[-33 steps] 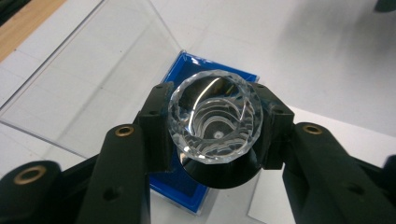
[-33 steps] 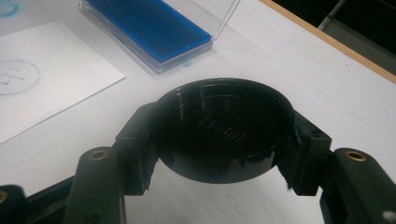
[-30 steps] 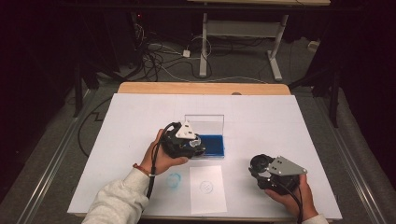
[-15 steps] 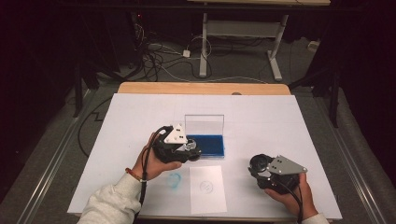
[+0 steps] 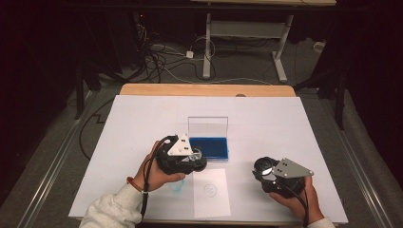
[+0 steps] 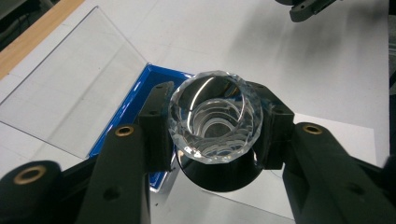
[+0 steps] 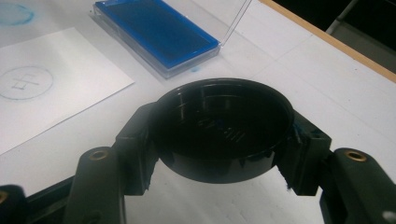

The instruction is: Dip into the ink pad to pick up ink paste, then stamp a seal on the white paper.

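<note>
My left gripper (image 5: 192, 156) clamps a clear faceted stamp (image 6: 215, 116) beside the open blue ink pad case (image 5: 209, 147), while my right gripper (image 5: 263, 170) grips its black cap (image 7: 224, 128).

From above the near edge, we are looking forward and down over the whole counter (image 5: 285, 123). Riding the left claw (image 6: 212, 135), we are looking closely along its jaws. Riding the right claw (image 7: 219, 135), we are looking low across the counter. All three views are sharing the blue tray (image 5: 209, 147) and the paper sheet (image 5: 211, 192).
</note>
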A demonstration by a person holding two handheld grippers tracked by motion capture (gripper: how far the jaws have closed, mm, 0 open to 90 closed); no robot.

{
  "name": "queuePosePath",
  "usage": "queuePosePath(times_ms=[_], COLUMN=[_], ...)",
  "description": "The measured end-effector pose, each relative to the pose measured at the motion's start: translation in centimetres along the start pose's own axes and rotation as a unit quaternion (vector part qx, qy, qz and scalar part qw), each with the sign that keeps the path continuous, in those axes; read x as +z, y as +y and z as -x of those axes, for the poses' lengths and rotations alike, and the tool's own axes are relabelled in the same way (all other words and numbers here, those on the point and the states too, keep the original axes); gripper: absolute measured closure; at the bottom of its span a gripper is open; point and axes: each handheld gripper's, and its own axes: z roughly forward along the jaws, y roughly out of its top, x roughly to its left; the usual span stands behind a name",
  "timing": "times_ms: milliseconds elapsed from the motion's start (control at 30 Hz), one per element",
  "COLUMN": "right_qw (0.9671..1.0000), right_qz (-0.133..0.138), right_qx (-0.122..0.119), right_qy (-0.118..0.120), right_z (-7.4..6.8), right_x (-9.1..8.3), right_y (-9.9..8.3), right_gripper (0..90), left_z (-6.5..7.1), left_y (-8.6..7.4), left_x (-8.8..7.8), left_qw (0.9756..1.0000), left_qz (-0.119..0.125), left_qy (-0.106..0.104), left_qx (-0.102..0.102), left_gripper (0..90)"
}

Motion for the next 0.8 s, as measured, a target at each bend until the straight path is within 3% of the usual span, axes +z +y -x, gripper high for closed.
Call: queuePosePath(times_ms=[133, 467, 633, 800], right_qw=[1.0, 1.0, 1.0, 1.0], right_qz=[0.0, -0.005, -0.006, -0.007], right_qx=[0.002, 0.002, 0.004, 0.005], right_qy=[0.005, 0.005, 0.005, 0.003], right_z=[-0.03, -0.12, -0.15, 0.07], right_x=[0.03, 0.08, 0.05, 0.14], right_y=[0.02, 0.0, -0.1, -0.14], right_gripper=[38.6, 38.6, 38.6, 38.6], left_z=[0.1, 0.75, 1.05, 1.01], left_y=[-0.06, -0.3, -0.14, -0.35], left_x=[-0.38, -0.48, -0.35, -0.31], left_qw=[1.0, 0.9999, 0.9997, 0.9998], left_qz=[0.007, -0.001, -0.004, -0.004], left_qy=[-0.004, -0.003, -0.017, -0.02], left_qx=[-0.003, 0.011, 0.018, 0.006], left_gripper=[54.8, 54.8, 54.8, 54.7])
